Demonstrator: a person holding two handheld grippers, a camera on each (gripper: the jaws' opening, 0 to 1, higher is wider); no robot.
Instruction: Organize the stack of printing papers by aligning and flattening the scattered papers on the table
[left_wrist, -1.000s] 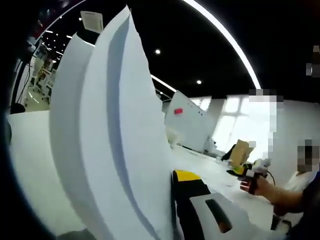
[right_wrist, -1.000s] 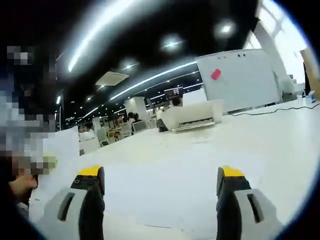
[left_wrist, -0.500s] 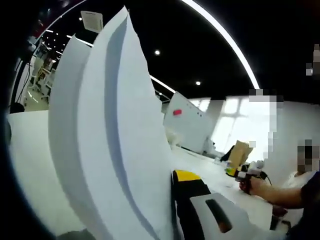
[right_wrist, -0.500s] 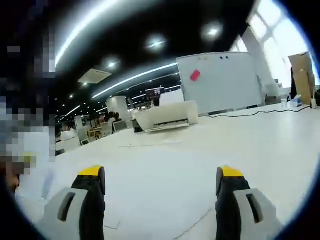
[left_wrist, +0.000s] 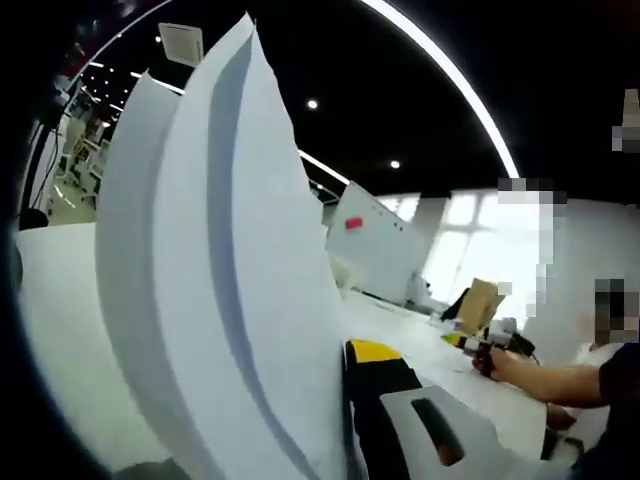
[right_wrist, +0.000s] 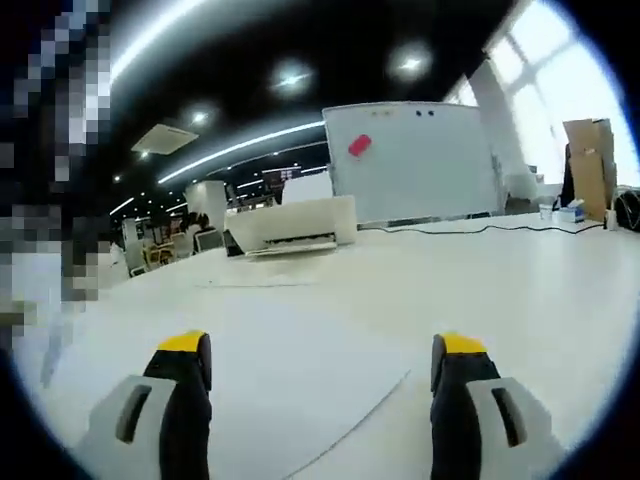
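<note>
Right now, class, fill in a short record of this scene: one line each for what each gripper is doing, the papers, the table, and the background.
left gripper: shut on the stack of papers, yellow-tipped jaw beside the sheets
papers: held upright, bowed, edges uneven
right gripper: open, nothing between the jaws, low over the table
sheet on table: lies flat ahead of the right gripper
background: whiteboard with a pink patch, white printer, cardboard box

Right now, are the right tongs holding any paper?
No. In the right gripper view the right tongs stand wide open, with just the white table showing between their yellow-tipped jaws.
</note>
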